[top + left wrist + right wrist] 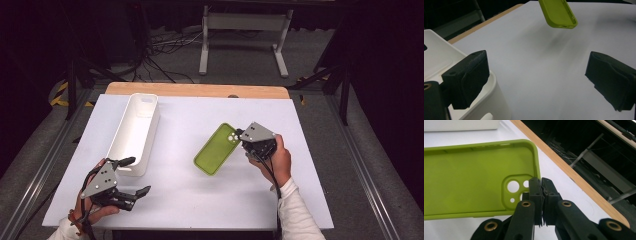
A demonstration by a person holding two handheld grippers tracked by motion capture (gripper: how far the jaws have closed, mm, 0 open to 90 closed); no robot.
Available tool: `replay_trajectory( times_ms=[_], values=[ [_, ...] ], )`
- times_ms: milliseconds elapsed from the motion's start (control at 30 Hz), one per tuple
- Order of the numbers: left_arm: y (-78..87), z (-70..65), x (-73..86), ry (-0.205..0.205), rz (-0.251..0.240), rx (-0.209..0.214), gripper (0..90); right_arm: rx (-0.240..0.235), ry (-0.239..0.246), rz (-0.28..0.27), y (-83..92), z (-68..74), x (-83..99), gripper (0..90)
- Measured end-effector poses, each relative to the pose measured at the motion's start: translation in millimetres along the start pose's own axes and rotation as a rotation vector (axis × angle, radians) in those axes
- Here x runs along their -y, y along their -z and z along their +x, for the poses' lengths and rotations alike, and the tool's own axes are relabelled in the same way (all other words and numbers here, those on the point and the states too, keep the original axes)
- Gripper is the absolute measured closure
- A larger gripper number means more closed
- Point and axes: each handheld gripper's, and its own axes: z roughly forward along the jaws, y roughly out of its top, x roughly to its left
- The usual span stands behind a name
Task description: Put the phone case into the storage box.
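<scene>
My right gripper [541,183] pinches the green phone case [216,148] at its wall by the camera cutout, jaws pressed tight on it. The case hangs above the white table [190,195], right of the white bin [135,131]. My left gripper [134,175] is near the bin's front end, jaws spread wide, w/ nothing between them.

You find no readable text, label, brand, number or sign on anything here, in any of the three views.
</scene>
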Motion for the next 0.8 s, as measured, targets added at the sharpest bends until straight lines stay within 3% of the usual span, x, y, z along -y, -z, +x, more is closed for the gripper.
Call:
replay_trajectory(
  times_ms=[667,800],
  values=[
    [-16.4,4.0,-25.5,-0.025,-0.033,-0.011,9.8,-0.014,0.082,-0.027,-0.9,23.4,-11.0,87.5],
    [-24.0,5.0,-32.6,-0.028,-0.041,0.006,9.8,-0.022,0.101,-0.034,-1.4,27.0,-11.7,87.4]
  ],
)
